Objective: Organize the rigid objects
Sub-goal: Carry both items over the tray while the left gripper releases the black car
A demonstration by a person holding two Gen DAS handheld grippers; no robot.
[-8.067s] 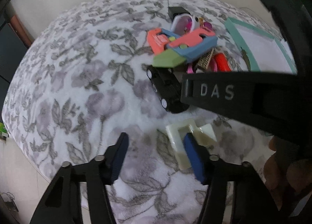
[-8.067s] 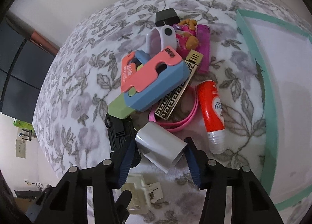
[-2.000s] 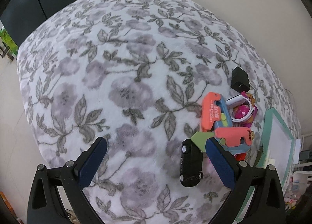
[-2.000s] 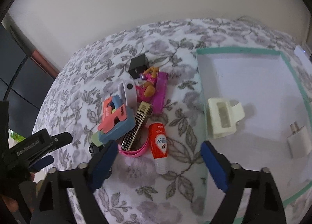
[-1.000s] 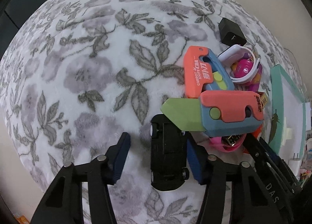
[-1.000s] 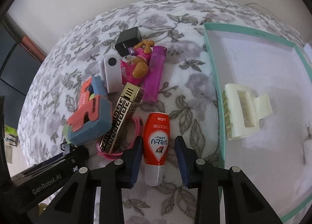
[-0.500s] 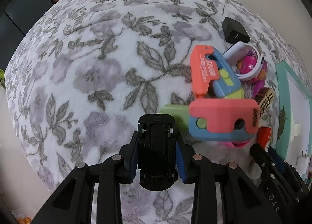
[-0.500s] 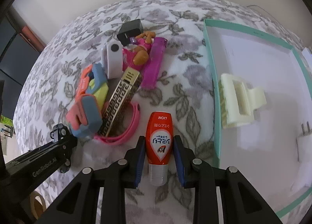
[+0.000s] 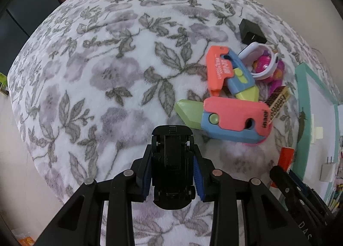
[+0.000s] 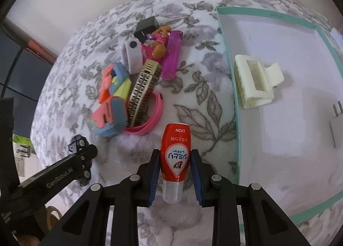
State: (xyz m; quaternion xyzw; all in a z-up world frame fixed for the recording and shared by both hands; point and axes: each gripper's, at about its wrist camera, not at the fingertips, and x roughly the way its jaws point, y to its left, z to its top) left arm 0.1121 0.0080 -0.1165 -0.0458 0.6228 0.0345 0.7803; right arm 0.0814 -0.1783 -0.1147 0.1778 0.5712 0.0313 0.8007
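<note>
My left gripper (image 9: 172, 168) is shut on a black toy car (image 9: 171, 160), underside up, held just above the flowered blanket (image 9: 96, 78). My right gripper (image 10: 174, 168) is shut on a red LION bottle (image 10: 175, 156) with a clear cap, held left of the teal-rimmed tray (image 10: 236, 138). The tray holds a cream hair clip (image 10: 255, 81) and a white plug adapter (image 10: 336, 126). The left gripper with the car also shows in the right wrist view (image 10: 80, 160).
A pile lies on the blanket: two pink-blue toy cutters (image 9: 233, 121), a gold patterned lighter (image 10: 143, 93), a pink band (image 10: 150, 121), a purple lighter (image 10: 171, 61), a pink doll figure (image 10: 156, 48), a white strap (image 10: 131, 57) and a black charger (image 10: 146, 26).
Both grippers closed in the last second: the left on the black car, the right on the red bottle. Both have lifted their objects slightly and pulled back from the pile.
</note>
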